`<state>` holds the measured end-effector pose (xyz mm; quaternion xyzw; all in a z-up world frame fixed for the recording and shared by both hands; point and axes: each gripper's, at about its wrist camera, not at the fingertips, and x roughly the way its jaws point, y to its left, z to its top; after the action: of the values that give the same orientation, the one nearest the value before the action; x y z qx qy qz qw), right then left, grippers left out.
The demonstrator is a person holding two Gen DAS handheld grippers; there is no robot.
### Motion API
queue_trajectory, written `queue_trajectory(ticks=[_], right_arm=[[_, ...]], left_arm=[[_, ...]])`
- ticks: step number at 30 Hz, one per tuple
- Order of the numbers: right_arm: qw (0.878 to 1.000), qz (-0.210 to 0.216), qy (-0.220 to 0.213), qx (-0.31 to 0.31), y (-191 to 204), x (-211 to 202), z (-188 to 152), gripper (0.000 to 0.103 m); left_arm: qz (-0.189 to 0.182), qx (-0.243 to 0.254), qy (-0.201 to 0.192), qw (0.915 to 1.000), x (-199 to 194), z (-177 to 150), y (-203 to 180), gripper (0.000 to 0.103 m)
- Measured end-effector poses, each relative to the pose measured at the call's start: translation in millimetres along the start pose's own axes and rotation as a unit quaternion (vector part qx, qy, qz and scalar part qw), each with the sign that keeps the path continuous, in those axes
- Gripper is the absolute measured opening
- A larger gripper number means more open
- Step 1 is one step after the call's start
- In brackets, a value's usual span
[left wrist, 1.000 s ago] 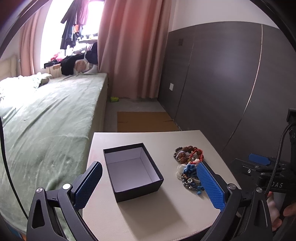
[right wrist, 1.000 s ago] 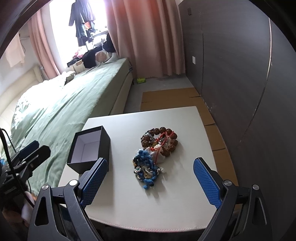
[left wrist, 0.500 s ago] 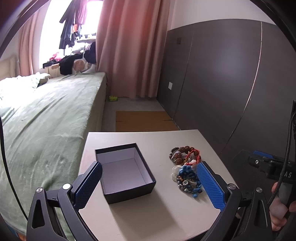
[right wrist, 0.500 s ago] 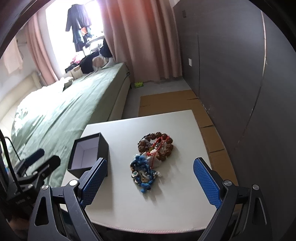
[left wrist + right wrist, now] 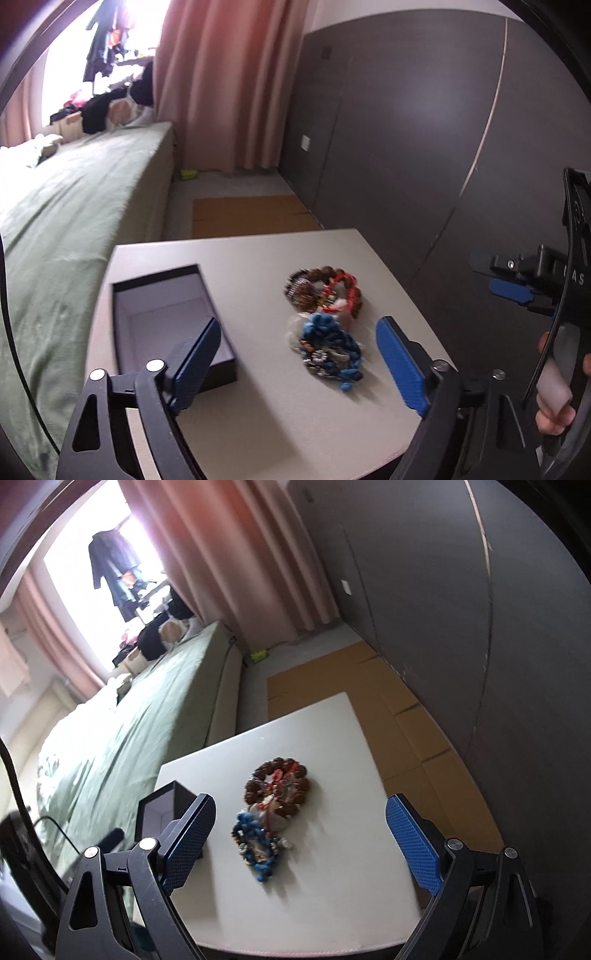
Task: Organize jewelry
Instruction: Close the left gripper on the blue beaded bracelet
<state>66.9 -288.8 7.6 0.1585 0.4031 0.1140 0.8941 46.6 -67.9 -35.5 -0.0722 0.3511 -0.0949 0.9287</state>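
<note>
The jewelry lies in a heap on the pale counter, toward its right half: a brown bead bracelet with red cord at the far end, touching a blue bead piece with small metal charms at the near end. In the right wrist view the same brown bead bracelet sits beyond the blue bead piece. To the left of the heap, apart from it, stands an open black box with a pale lining and nothing visible inside; its near corner is hidden behind a blue finger pad. The left hand-held gripper hangs above the counter's near edge, released, its pads spread wide with the blue beads between them in view. The right hand-held gripper is likewise released and holds nothing, tilted over the counter. A green bed runs along the left, pink curtains behind.
</note>
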Motion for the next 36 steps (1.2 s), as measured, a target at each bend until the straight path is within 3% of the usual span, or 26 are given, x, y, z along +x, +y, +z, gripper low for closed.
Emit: queue_trajectory(ticks=[5,9,18,23,24,26,28,36], right_arm=[[1.000,-0.001,0.017,0.025,-17.6,9.6,5.7,0.094],[0.999,0.000,0.025,0.040,-28.0,14.6,8.5,0.094],[0.997,0.006,0.032,0.072,-47.3,21.6,14.9,0.094],[0.996,0.011,0.038,0.074,-46.7,28.5,17.4,0.094],[0.996,0.011,0.040,0.074,-46.0,30.6,17.5,0.094],[0.996,0.013,0.044,0.075,-44.6,33.4,17.6,0.094],[0.996,0.015,0.047,0.074,-41.6,36.8,17.0,0.094],[0.997,0.023,0.044,0.062,-25.3,41.0,15.0,0.094]], left_arm=[[-0.010,0.009,0.038,0.9992,30.7,-4.7,-13.6,0.068],[-0.005,0.018,0.068,0.9975,55.8,-11.8,-20.2,0.063],[0.024,0.027,0.093,0.9950,89.7,-17.8,-17.7,0.055],[0.027,0.023,0.111,0.9932,102.0,-20.6,-11.6,0.039],[0.023,0.020,0.112,0.9933,102.1,-20.8,-10.0,0.036],[0.017,0.017,0.112,0.9935,101.1,-20.7,-8.5,0.018],[0.015,0.015,0.104,0.9944,95.9,-19.9,-6.0,0.014],[-0.024,-0.018,0.056,0.9980,62.7,-3.5,3.7,0.012]])
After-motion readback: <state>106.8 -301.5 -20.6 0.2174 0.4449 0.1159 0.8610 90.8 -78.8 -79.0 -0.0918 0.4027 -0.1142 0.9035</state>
